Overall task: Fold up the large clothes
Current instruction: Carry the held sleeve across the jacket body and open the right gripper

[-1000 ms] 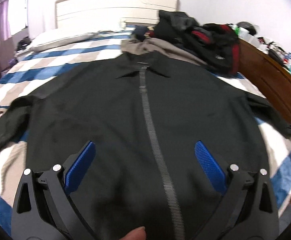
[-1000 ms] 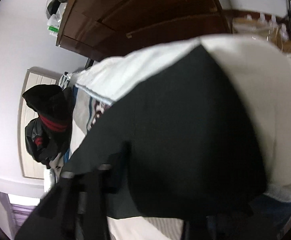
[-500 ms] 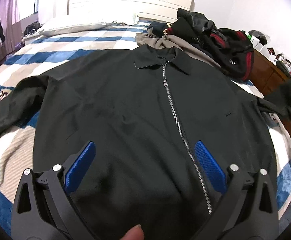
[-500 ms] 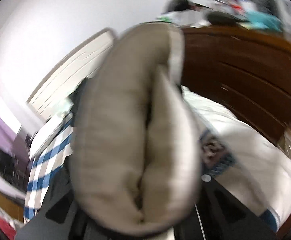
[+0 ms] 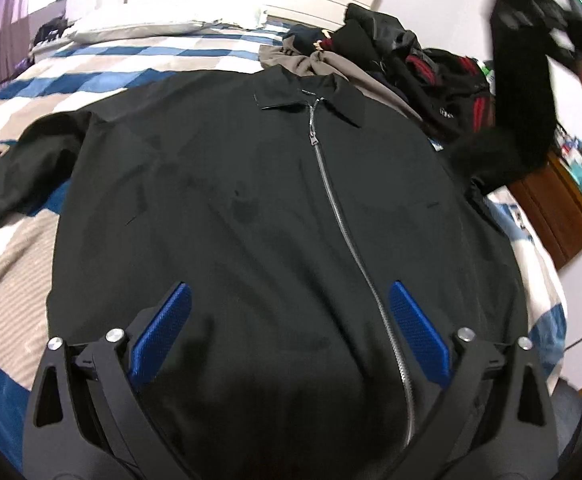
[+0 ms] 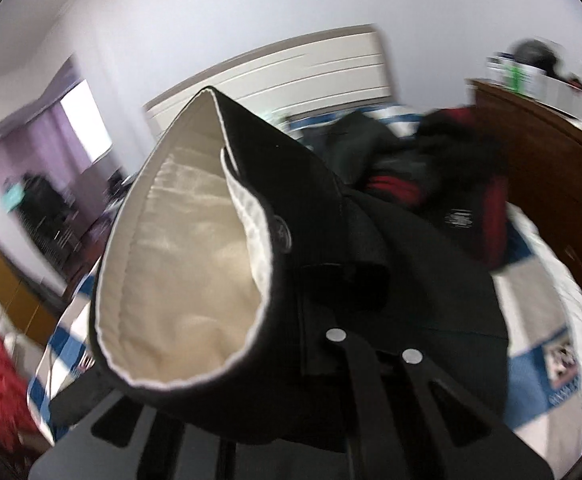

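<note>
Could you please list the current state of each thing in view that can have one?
Black zip-front jacket: spread flat on the bed, front up, zipped closed, not yet folded.
Jacket's right sleeve with cream lining: lifted off the bed, cuff hanging open.
Left gripper: jaws wide open, hovering over the hem, empty.
Right gripper: shut on the sleeve.
Pile of dark clothes: heaped, unfolded.

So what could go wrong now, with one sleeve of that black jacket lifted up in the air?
Three guesses. The right gripper holds only the sleeve cuff; the fabric could slip out mid-swing. The left gripper hovers open over the black jacket, pinning nothing, so pulling the sleeve may drag and wrinkle the flat body. The clothes pile lies close to the collar, and the swinging sleeve might catch it.
</note>
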